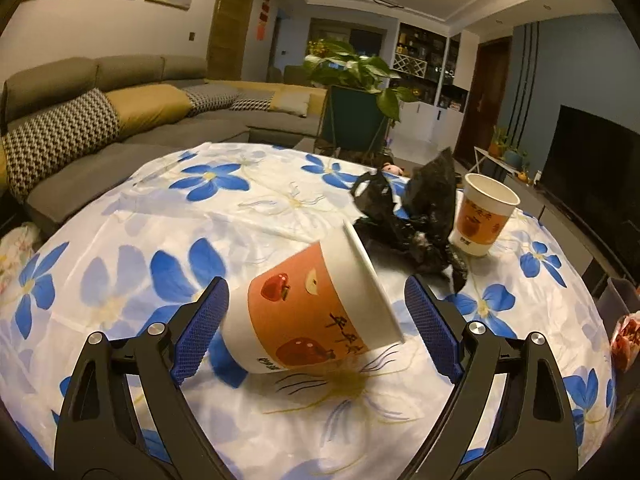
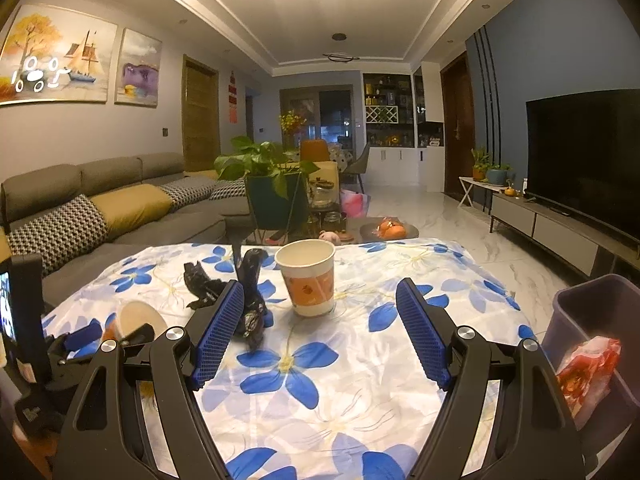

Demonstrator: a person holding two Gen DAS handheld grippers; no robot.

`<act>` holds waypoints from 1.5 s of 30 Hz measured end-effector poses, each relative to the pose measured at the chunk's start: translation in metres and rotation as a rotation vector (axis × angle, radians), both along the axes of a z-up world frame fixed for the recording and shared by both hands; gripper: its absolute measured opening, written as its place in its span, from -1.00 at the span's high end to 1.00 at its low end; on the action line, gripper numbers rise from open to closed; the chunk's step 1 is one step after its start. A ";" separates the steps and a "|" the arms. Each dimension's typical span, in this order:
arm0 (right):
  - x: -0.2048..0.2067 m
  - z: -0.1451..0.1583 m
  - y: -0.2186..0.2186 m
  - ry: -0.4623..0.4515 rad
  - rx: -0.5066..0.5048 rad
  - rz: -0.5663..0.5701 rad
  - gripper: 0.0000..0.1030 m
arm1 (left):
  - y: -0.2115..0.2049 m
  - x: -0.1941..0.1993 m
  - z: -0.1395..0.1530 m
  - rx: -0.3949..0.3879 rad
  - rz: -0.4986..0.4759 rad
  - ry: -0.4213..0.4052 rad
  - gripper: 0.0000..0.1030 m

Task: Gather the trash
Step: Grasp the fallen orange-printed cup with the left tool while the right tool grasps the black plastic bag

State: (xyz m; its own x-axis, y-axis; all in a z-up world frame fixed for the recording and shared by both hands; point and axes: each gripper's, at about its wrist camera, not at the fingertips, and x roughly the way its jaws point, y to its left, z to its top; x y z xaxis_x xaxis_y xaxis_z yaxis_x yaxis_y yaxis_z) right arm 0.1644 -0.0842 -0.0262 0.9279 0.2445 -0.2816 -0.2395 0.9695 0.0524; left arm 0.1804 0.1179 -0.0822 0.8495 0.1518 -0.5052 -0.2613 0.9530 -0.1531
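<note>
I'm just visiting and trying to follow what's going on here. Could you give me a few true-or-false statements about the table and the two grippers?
1. Both paper cups stand upright. False: the near cup lies on its side; the far cup stands.
2. The left gripper is clamped on a cup. False: its jaws are open around the near cup.
3. A black plastic bag lies between the cups. True.
4. The right gripper holds nothing. True.
5. A bin stands beside the table. True.
</note>
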 end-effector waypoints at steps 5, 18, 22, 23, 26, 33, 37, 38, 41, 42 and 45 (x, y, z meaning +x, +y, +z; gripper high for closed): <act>0.003 -0.004 0.007 0.016 -0.003 0.016 -0.49 | 0.009 -0.008 -0.002 -0.041 -0.005 0.003 -0.61; 0.015 -0.011 0.031 0.030 -0.035 0.070 -0.49 | 0.020 -0.019 -0.013 -0.119 -0.032 0.045 0.60; 0.032 -0.015 0.044 0.054 -0.048 0.086 -0.36 | 0.024 -0.016 -0.012 -0.126 -0.020 0.036 0.96; 0.038 -0.015 0.048 0.061 -0.048 0.087 -0.35 | 0.025 -0.017 -0.011 -0.128 -0.019 0.029 0.96; 0.060 -0.020 0.059 0.094 -0.044 0.096 -0.26 | 0.026 -0.017 -0.003 -0.122 -0.017 0.000 0.96; 0.112 -0.031 0.088 0.181 -0.041 0.111 -0.05 | 0.039 -0.014 0.010 -0.124 0.021 -0.039 0.97; 0.128 -0.037 0.101 0.220 -0.057 0.122 0.11 | 0.047 -0.011 0.009 -0.132 0.036 -0.041 0.96; 0.132 -0.040 0.106 0.234 -0.068 0.125 0.19 | 0.048 -0.010 0.008 -0.133 0.039 -0.039 0.96; 0.138 -0.046 0.112 0.272 -0.093 0.148 0.49 | 0.050 -0.009 0.006 -0.137 0.038 -0.034 0.96; 0.139 -0.048 0.113 0.278 -0.098 0.152 0.57 | 0.051 -0.008 0.005 -0.138 0.038 -0.033 0.96; 0.135 -0.048 0.113 0.273 -0.102 0.157 0.79 | 0.051 -0.009 0.003 -0.148 0.037 -0.031 0.96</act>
State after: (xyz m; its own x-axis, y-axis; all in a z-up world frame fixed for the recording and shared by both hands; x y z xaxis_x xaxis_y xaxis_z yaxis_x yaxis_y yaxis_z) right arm 0.2992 0.0288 -0.0745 0.7681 0.3357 -0.5453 -0.3765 0.9256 0.0394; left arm 0.1713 0.1687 -0.0787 0.8602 0.1092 -0.4981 -0.2888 0.9094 -0.2993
